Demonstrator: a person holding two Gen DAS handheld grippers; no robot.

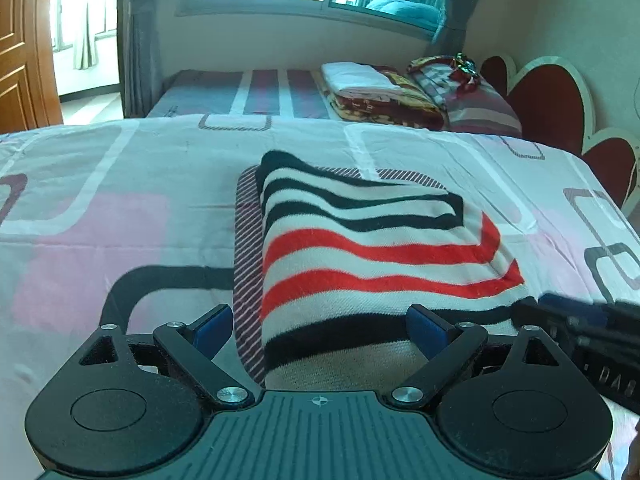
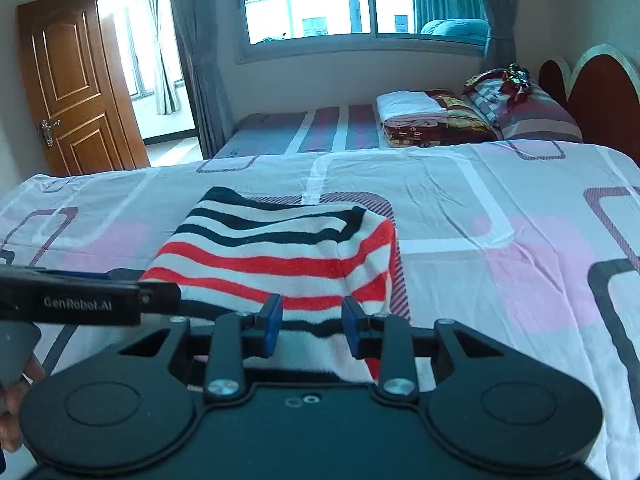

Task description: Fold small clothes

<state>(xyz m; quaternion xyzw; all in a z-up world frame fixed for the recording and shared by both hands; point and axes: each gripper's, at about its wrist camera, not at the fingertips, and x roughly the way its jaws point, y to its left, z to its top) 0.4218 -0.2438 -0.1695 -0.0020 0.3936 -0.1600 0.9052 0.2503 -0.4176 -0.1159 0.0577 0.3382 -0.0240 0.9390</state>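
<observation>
A folded striped garment (image 1: pixel 368 256), white with black and red bands, lies on the pink and white bedsheet (image 1: pixel 120 200). My left gripper (image 1: pixel 320 332) is open, its blue pads wide apart at the garment's near left part. In the right wrist view the garment (image 2: pixel 280 248) lies just ahead, and my right gripper (image 2: pixel 312 324) is open with its pads straddling the near edge. The right gripper shows at the right edge of the left wrist view (image 1: pixel 580 328); the left gripper enters from the left in the right wrist view (image 2: pixel 92 300).
A second bed (image 2: pixel 320 128) behind holds folded blankets (image 2: pixel 420 120) and a pillow (image 2: pixel 532 112). A red headboard (image 2: pixel 600 92) stands at the right, a wooden door (image 2: pixel 76 88) at the left, a window (image 2: pixel 340 4) at the back.
</observation>
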